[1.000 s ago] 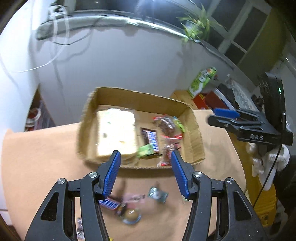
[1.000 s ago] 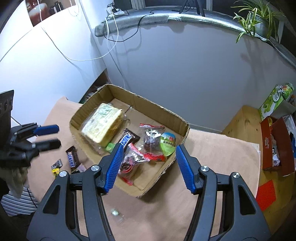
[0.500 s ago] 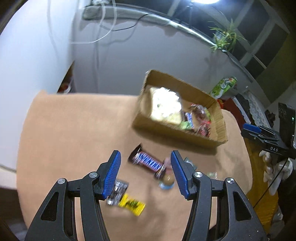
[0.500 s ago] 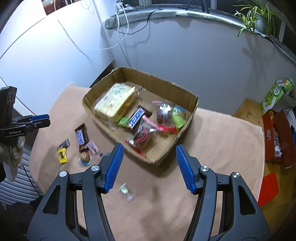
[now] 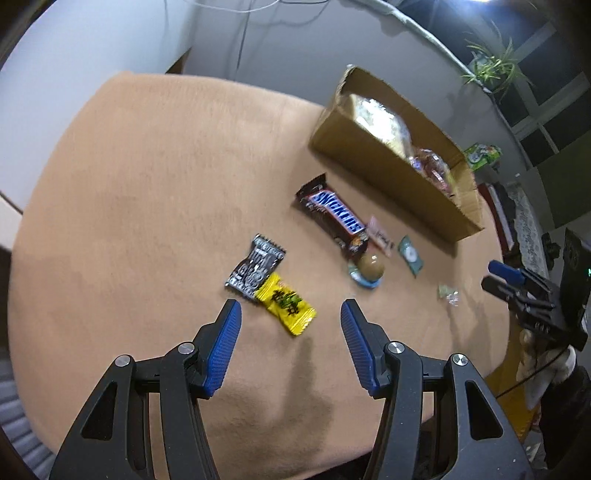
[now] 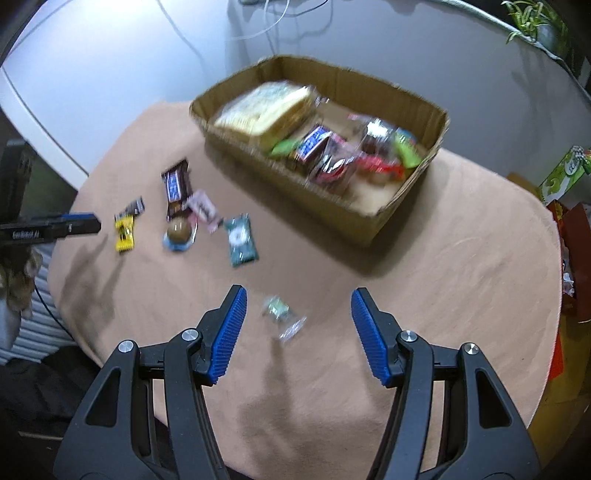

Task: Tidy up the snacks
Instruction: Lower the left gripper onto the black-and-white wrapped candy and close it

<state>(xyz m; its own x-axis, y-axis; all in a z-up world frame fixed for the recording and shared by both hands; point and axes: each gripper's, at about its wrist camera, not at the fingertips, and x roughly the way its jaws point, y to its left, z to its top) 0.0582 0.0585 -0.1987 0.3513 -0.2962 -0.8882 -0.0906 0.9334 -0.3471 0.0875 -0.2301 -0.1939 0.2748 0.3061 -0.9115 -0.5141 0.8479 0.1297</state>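
A cardboard box [image 6: 373, 218] [image 5: 376, 166] holding several snacks stands at the far side of the tan table. Loose on the table lie a Snickers bar [image 5: 334, 216] [image 6: 176, 184], a black-and-silver packet [image 5: 256, 270], a yellow packet [image 5: 286, 303] [image 6: 124, 230], a round chocolate on a blue base [image 5: 369, 269] [image 6: 178, 233], a pink wrapper [image 5: 380, 236], a green packet [image 5: 410, 254] [image 6: 241, 240] and a small clear-wrapped candy [image 6: 282, 314] [image 5: 447, 294]. My left gripper [image 5: 291, 314] is open above the yellow packet. My right gripper [image 6: 298, 300] is open above the clear-wrapped candy.
The table's rounded edge runs close on the near side and to the left [image 5: 22, 229]. A white wall with cables [image 6: 258, 33] rises behind the box. Green and red boxes [image 6: 565, 177] sit beyond the table's right edge. A potted plant [image 5: 491, 70] stands on the sill.
Both grippers have drawn back from over the box and come down toward the near part of the table. The left now hangs over the loose snacks, the right over the small candy.
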